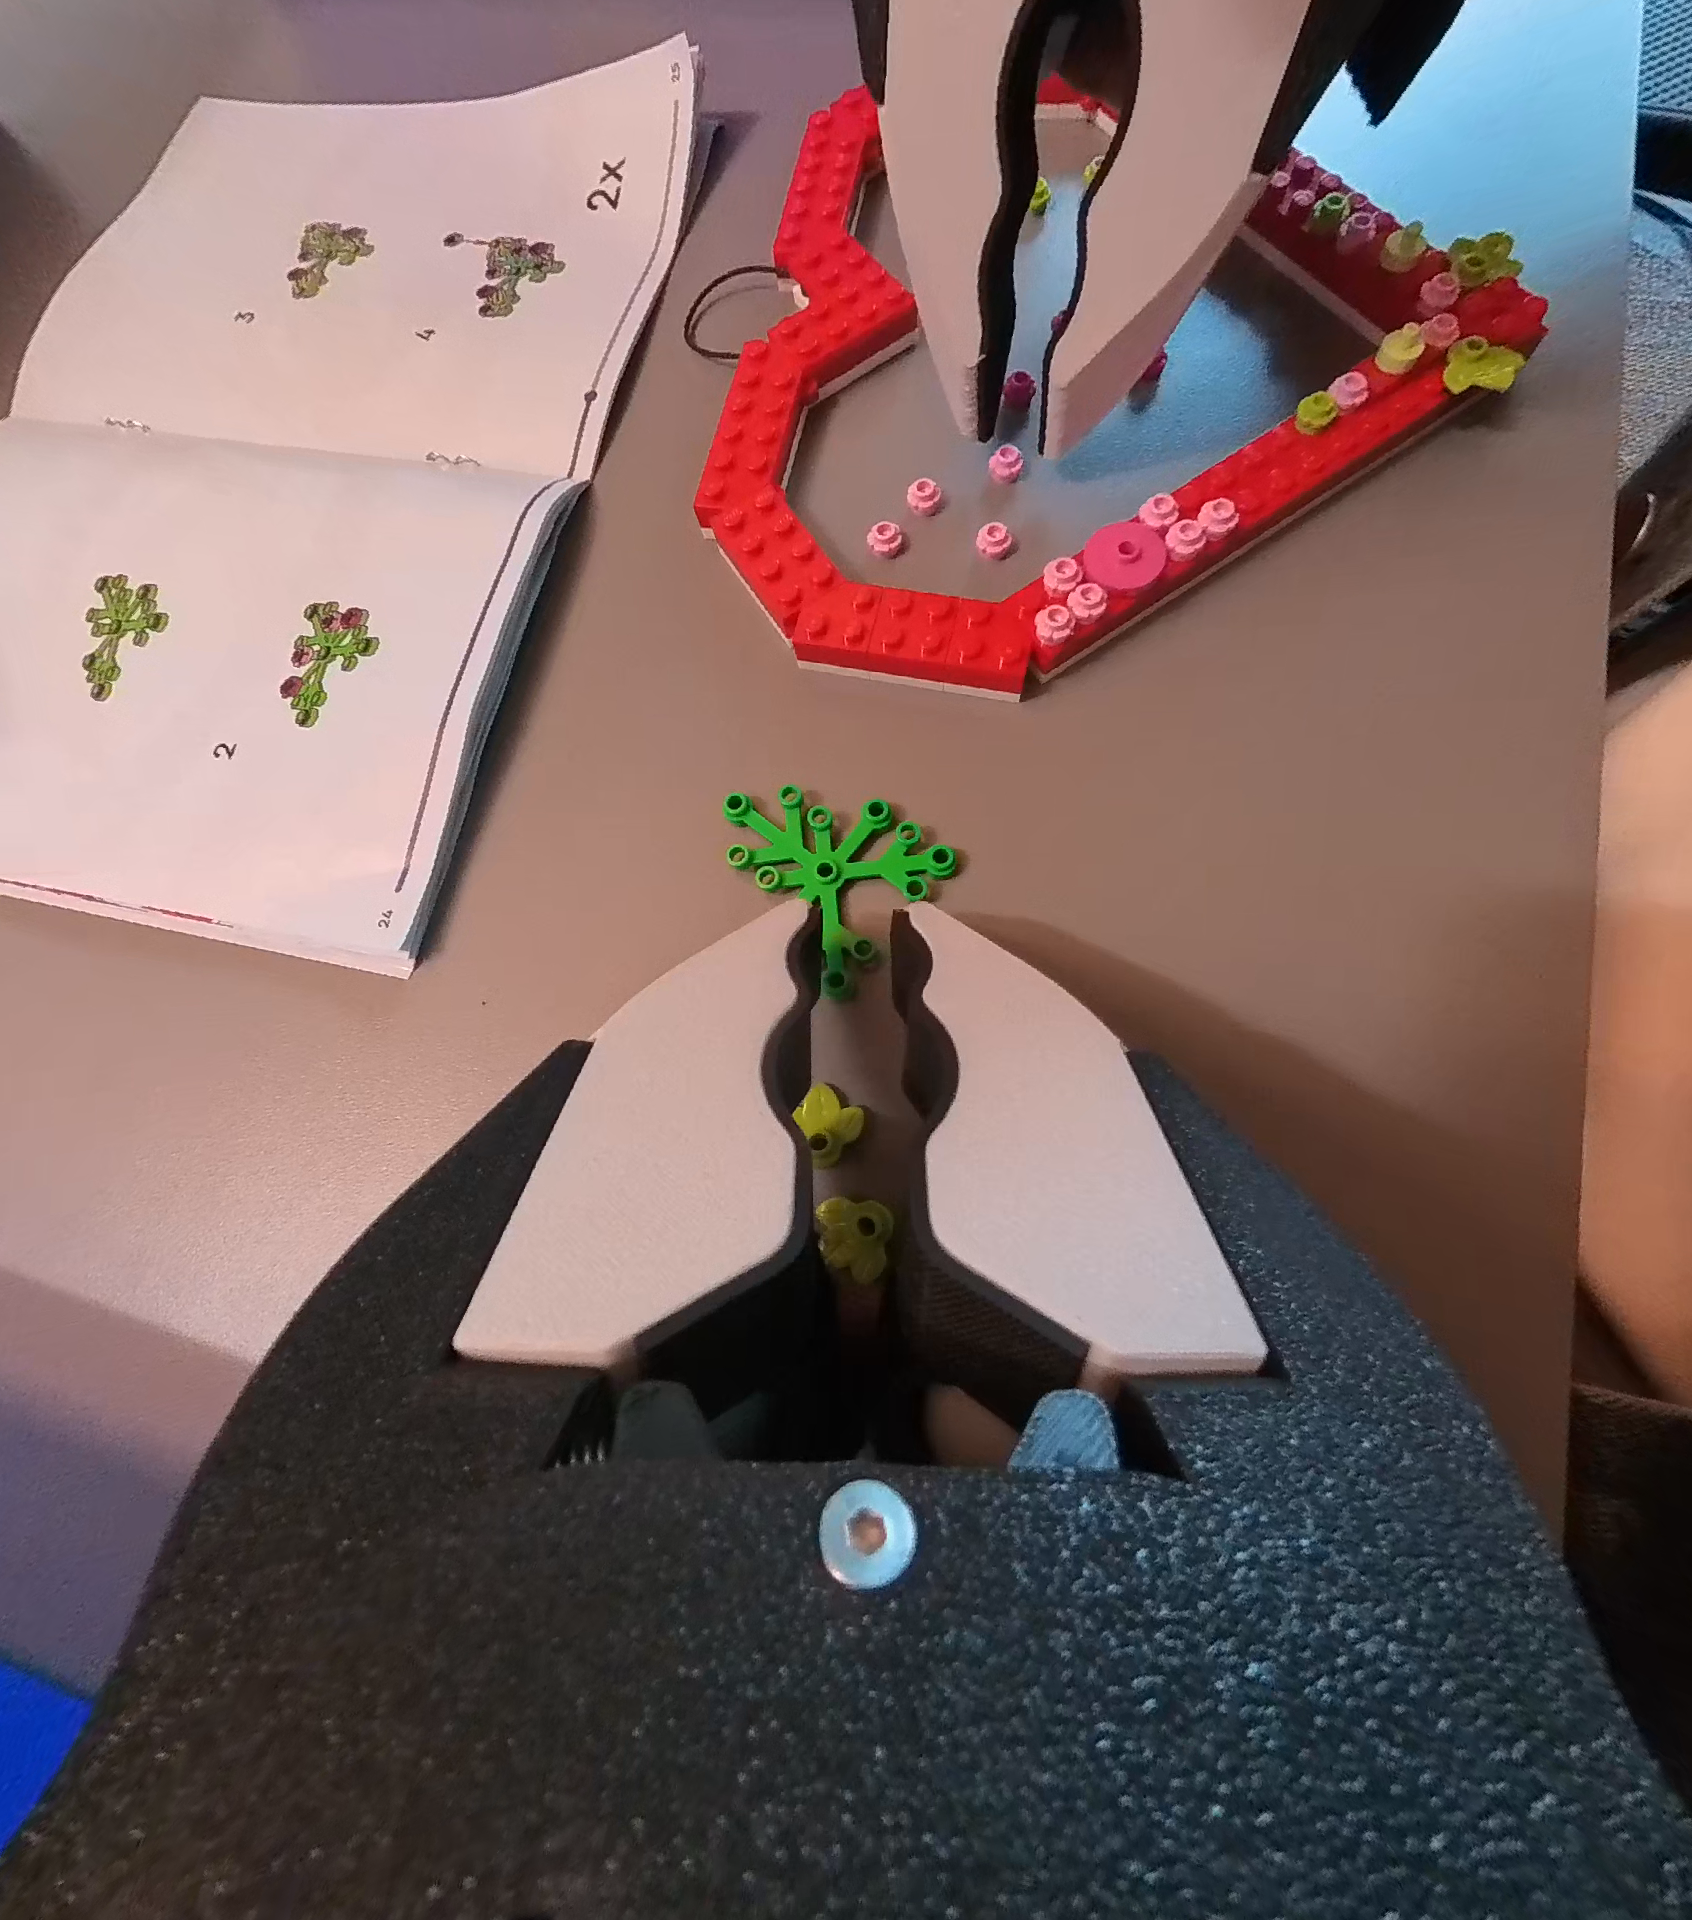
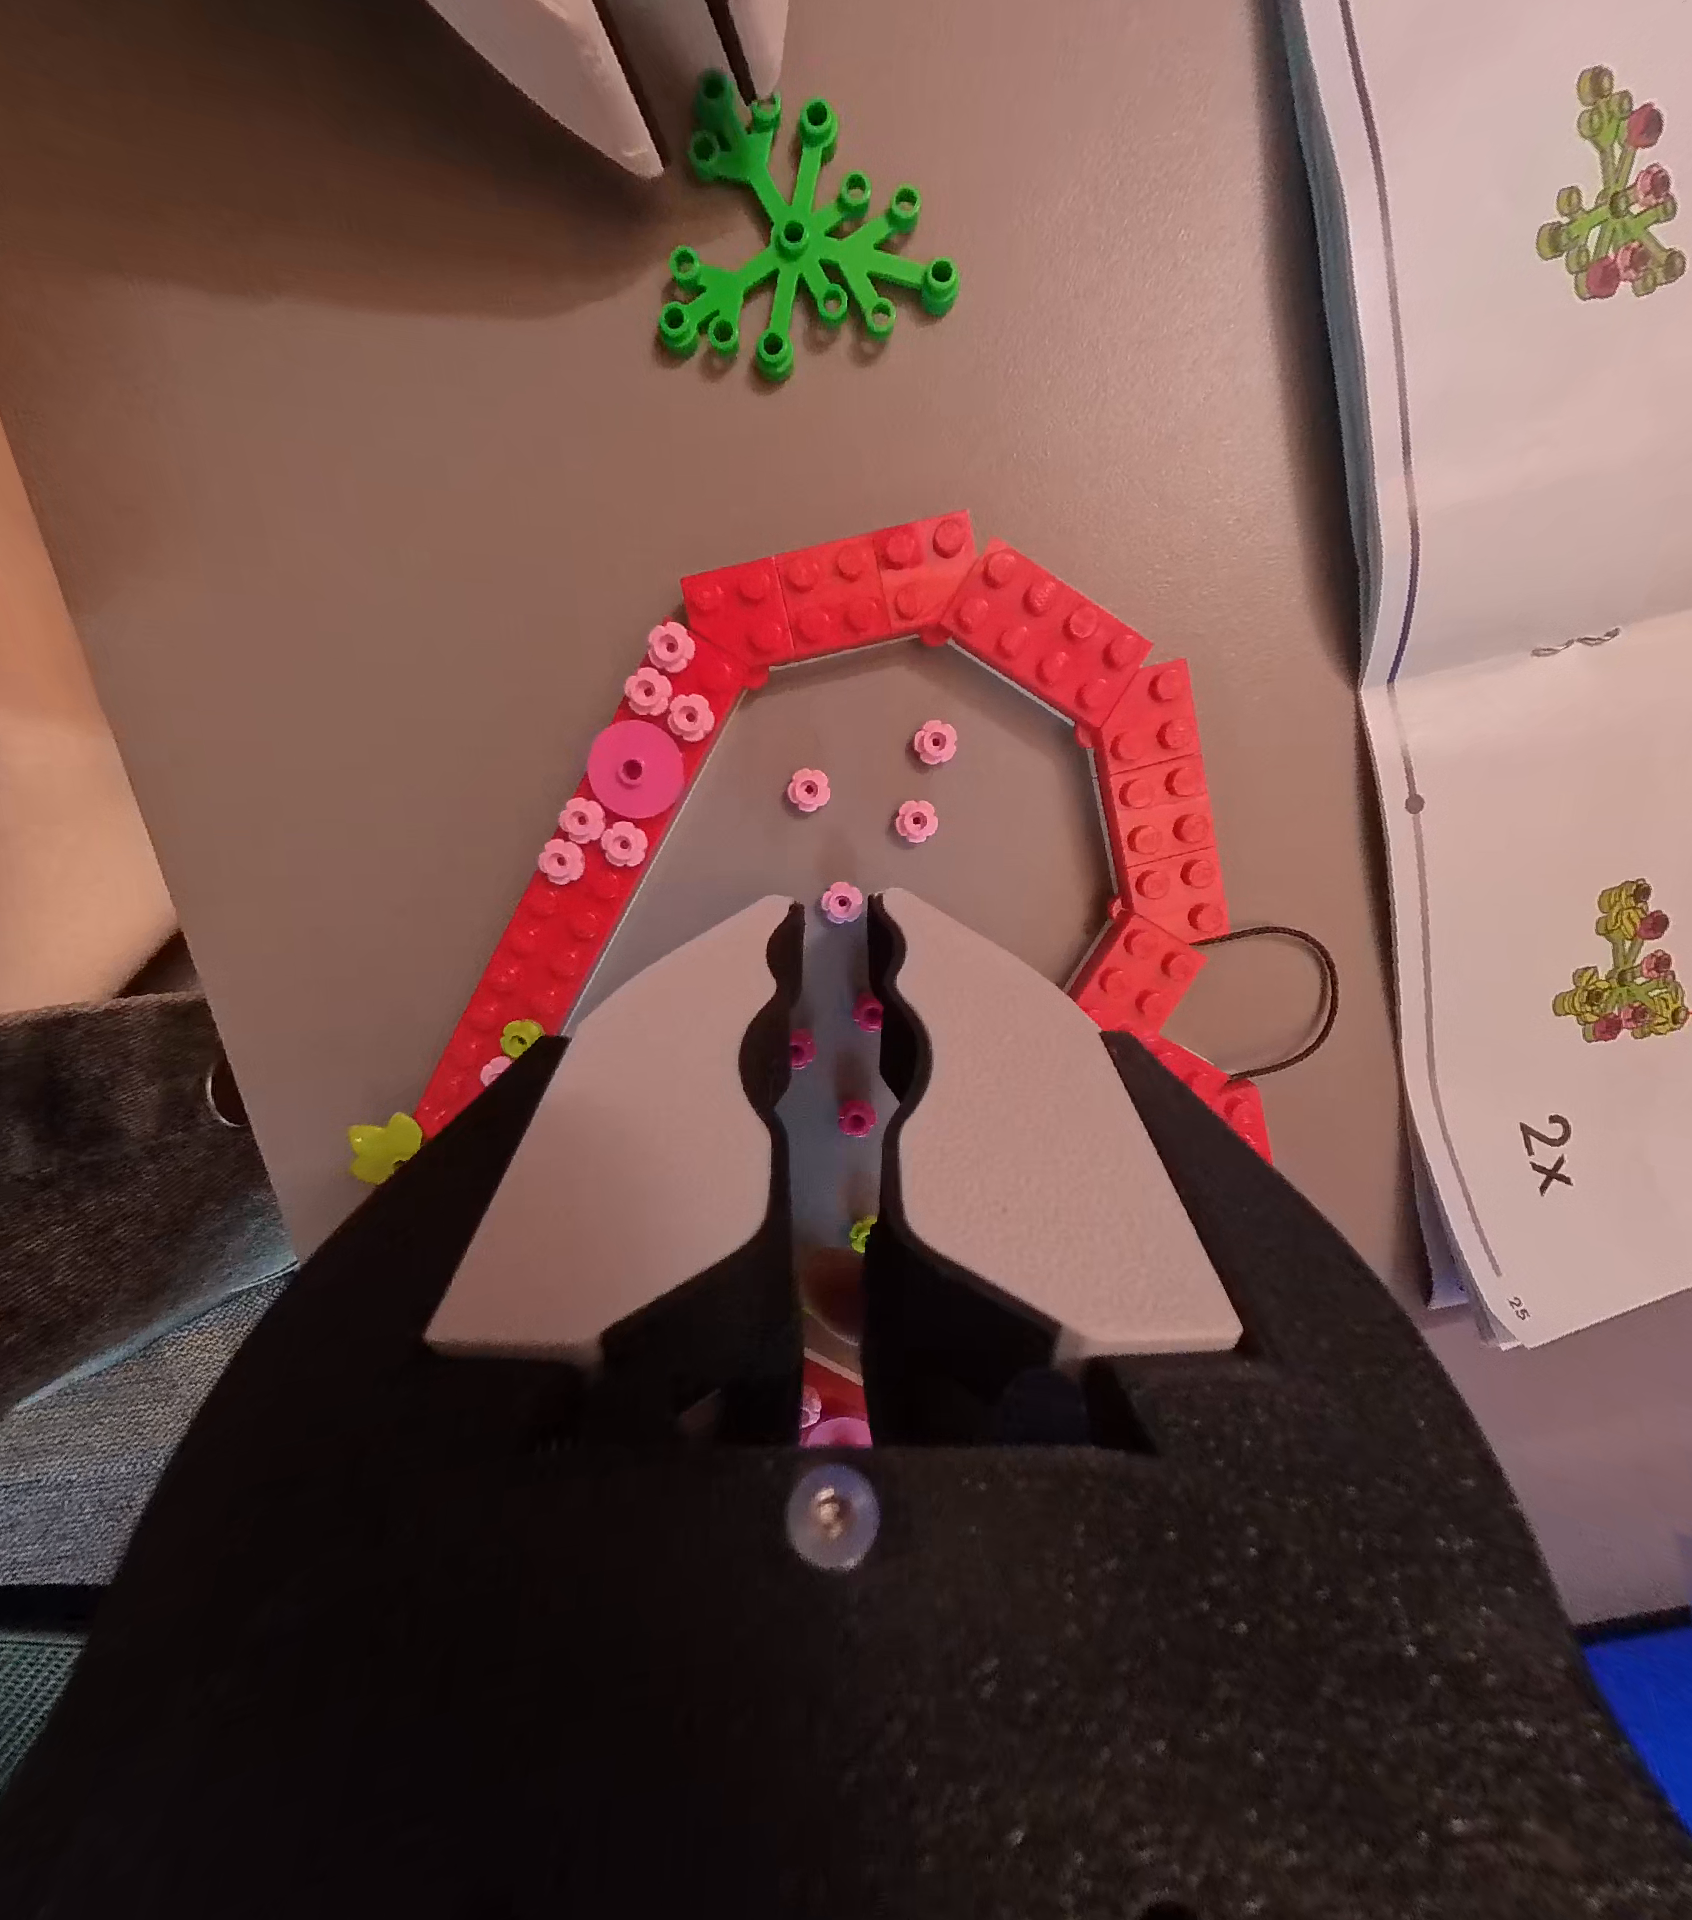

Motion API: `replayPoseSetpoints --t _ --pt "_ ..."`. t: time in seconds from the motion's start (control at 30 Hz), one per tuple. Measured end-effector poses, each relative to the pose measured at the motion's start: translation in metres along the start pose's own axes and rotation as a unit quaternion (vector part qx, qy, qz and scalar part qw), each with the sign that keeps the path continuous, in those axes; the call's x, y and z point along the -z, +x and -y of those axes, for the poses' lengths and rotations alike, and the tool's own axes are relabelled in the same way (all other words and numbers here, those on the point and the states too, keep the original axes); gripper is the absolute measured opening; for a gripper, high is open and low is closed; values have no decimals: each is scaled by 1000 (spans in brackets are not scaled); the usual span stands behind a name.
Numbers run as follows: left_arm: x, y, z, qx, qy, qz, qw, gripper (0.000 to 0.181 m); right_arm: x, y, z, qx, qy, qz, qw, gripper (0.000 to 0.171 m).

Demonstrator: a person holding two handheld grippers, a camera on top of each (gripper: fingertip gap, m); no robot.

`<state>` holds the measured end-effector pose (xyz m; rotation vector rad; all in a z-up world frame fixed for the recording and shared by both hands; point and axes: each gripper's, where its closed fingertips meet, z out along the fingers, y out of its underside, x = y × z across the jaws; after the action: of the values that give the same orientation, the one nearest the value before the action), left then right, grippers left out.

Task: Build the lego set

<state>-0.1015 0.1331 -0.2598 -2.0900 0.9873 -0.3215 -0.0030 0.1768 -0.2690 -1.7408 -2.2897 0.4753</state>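
A bright green branched plant piece [image 1: 826, 868] lies flat on the grey table [image 1: 1237, 831]. My left gripper [image 1: 849, 914] is slightly open, with the piece's stem between its fingertips; it also shows at the top of the right wrist view [image 2: 707, 125], beside the plant piece [image 2: 795, 239]. A red heart-shaped brick frame [image 1: 769, 499] lies farther off. My right gripper [image 2: 834, 906] is narrowly open inside the frame [image 2: 1154, 790]. A light pink flower stud [image 2: 840, 900] sits at its fingertips, on the table. It also shows in the left wrist view [image 1: 1018, 442].
Loose pink flower studs [image 2: 808, 790] and darker magenta ones [image 2: 854, 1117] lie inside the frame. A magenta disc [image 1: 1126, 556] and pink and lime flowers sit on its rim. Lime flowers [image 1: 829, 1122] lie under my left gripper. An open instruction booklet [image 1: 302, 520] lies left. The table edge [image 1: 1600, 831] is right. The left gripper's tips are roughly 12 cm from the right gripper's.
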Motion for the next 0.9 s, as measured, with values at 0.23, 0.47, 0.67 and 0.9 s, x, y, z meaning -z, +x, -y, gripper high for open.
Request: replayPoseSetpoints --t 0.23,0.47,0.67,0.9 --pt "0 0 0 -1 0 0 1000 13 0 1 -1 -2 2 -3 1000 10" --pt "0 0 0 -1 1 0 1000 13 -3 1 -1 -1 0 -5 1000 7" --pt "2 0 1 0 4 0 1000 13 -3 1 -2 -1 0 -4 1000 5" --pt "5 -2 0 4 8 6 1000 14 1 4 1 0 0 -6 1000 5"
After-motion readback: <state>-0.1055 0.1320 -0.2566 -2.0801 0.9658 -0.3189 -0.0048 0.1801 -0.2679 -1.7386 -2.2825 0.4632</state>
